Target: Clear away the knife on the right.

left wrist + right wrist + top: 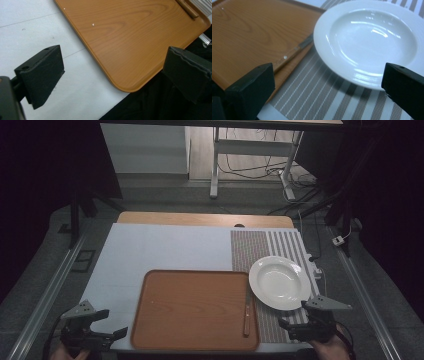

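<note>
Readable text: none in any of the three views.
Tray (195, 310): plain wood grain, no label or brand mark.
Plate (280, 282): plain white, no print or maker's mark on the side that shows.
Knife (247, 312): wooden handle with small rivets, no lettering that can be made out.
Placemat (265, 245): woven stripes, no words or numbers.
Table cover (150, 250): blank pale surface, no signs.
Gripper jaws: bare black blocks in both gripper views, no numbers or markings.
Background furniture and cables beyond the far edge of the table: too dim and small for any writing to be read.
</note>
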Motion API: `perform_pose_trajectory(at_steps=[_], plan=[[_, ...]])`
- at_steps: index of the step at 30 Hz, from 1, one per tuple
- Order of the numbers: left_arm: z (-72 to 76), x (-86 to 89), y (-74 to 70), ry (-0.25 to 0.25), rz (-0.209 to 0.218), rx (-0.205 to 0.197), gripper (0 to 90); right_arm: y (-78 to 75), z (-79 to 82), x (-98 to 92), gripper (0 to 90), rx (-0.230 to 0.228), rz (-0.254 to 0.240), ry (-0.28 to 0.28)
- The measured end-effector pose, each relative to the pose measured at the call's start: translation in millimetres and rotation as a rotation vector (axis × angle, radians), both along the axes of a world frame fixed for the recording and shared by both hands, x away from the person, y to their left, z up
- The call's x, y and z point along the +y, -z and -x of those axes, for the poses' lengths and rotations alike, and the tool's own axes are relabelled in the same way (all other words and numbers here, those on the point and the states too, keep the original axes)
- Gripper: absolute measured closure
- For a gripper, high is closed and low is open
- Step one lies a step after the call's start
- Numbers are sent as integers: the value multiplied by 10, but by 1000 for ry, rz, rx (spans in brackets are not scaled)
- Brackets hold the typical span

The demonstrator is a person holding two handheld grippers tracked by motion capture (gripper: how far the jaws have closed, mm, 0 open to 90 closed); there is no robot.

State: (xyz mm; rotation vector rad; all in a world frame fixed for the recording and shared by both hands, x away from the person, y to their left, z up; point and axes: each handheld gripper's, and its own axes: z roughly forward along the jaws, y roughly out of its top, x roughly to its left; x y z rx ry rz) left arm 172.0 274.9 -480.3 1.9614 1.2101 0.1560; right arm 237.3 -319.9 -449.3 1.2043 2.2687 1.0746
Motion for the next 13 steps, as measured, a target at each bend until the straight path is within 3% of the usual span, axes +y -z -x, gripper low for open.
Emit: perform_pose_trajectory(at_steps=[6, 13], plan=[[-3, -6, 1, 1, -2, 1, 34, 13, 65, -73, 0, 16, 7, 29], [-11, -10, -3, 1, 0, 1, 33, 19, 78, -162, 0, 45, -18, 67]])
